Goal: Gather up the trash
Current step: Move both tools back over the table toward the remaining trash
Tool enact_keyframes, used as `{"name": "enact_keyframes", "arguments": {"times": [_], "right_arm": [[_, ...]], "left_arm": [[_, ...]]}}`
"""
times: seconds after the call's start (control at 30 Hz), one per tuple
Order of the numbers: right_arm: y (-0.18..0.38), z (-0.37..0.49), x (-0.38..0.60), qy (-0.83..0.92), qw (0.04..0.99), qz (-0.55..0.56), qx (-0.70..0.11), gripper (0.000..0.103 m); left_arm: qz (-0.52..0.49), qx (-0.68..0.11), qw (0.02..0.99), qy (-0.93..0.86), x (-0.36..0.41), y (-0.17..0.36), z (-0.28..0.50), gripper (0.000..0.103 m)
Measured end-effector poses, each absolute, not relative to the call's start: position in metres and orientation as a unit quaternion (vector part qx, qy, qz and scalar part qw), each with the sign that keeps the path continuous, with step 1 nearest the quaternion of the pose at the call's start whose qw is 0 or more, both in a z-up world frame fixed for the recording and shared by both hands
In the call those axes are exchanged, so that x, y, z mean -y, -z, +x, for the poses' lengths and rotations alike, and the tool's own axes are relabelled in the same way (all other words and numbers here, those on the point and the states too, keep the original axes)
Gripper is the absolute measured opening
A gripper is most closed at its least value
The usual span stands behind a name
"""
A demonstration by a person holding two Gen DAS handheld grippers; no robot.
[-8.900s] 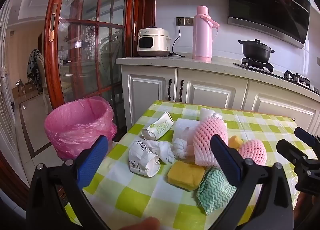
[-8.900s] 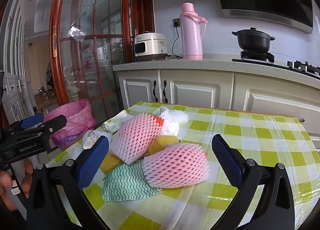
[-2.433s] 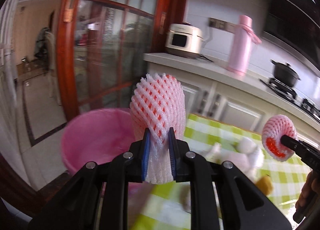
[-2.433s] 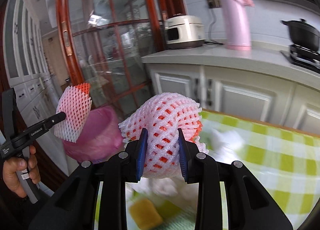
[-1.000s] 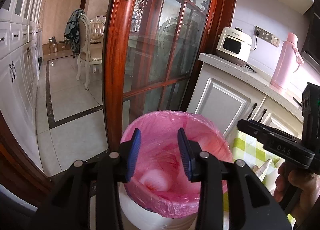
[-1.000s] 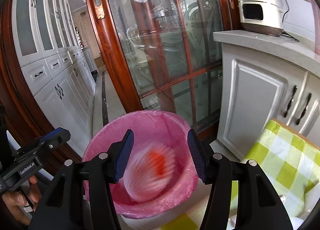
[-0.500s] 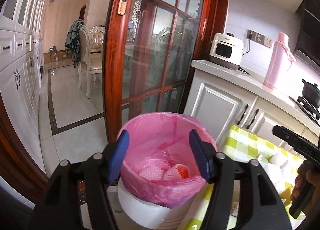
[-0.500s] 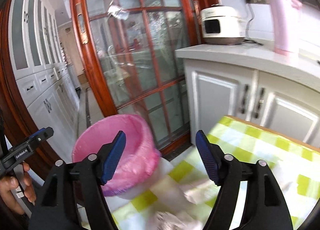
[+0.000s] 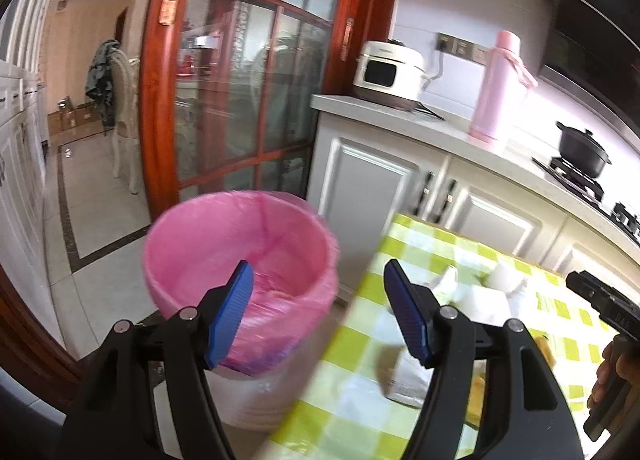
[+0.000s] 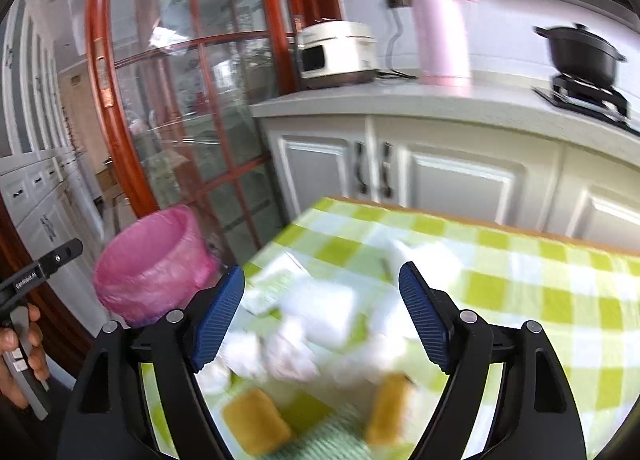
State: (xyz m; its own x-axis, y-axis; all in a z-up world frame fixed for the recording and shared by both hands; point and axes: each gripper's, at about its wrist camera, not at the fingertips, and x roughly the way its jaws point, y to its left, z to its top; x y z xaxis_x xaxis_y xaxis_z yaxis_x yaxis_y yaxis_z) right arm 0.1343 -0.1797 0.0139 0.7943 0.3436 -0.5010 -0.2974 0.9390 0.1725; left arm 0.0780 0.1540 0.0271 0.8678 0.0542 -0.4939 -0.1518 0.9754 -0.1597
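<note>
Trash bin (image 9: pixel 240 260) first, on the floor at the left by the red-framed glass door (image 9: pixel 248 100): it is lined with a pink bag, and something pink lies at the bottom (too blurred to name). The left gripper (image 9: pixel 316 312) hangs over the gap between the bin and the table edge, its blue pads (image 9: pixel 232 312) spread apart with nothing between them; the jaws have just been opening wider. Next comes the table with its green-and-white checked cloth (image 10: pixel 520 280), standing right beside the bin. On it lies the rest of the trash: crumpled white paper (image 10: pixel 320 316) in a loose heap, two yellow sponge-like pieces (image 10: pixel 256 424) nearer the front edge, and a green wavy-patterned cloth (image 10: pixel 332 440) between them, all smeared by motion blur. The right gripper (image 10: pixel 320 316) is above that heap, jaws also just opened further and empty, touching none of it as far as I can tell. Behind the table runs a white counter with a rice cooker (image 10: pixel 336 54), a pink thermos (image 10: pixel 440 20) and a black pot (image 10: pixel 580 54) on the stove.
</note>
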Motion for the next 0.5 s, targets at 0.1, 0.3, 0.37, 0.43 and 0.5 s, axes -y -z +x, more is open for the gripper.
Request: {"name": "enact_keyframes", "arguments": {"times": [0.1, 0.3, 0.37, 0.43, 0.5], "right_arm": [[-0.004, 0.124, 0.199, -0.149, 0.946, 0.041, -0.284, 0.076], [0.013, 0.112, 0.225, -0.130, 0.943, 0.052, -0.301, 0.076], [0.018, 0.109, 0.231, -0.130, 0.943, 0.057, -0.302, 0.076], [0.021, 0.106, 0.237, -0.128, 0.942, 0.061, -0.303, 0.076], [0.025, 0.103, 0.242, -0.127, 0.941, 0.064, -0.306, 0.076]], "left_arm": [[-0.088, -0.261, 0.961, -0.040, -0.137, -0.022, 0.078, 0.066], [-0.071, -0.276, 0.958, -0.014, -0.105, -0.015, 0.079, 0.067], [-0.065, -0.280, 0.958, -0.006, -0.096, -0.014, 0.080, 0.067], [-0.061, -0.282, 0.957, 0.000, -0.090, -0.013, 0.081, 0.070], [-0.056, -0.289, 0.956, 0.007, -0.082, -0.008, 0.083, 0.070]]}}
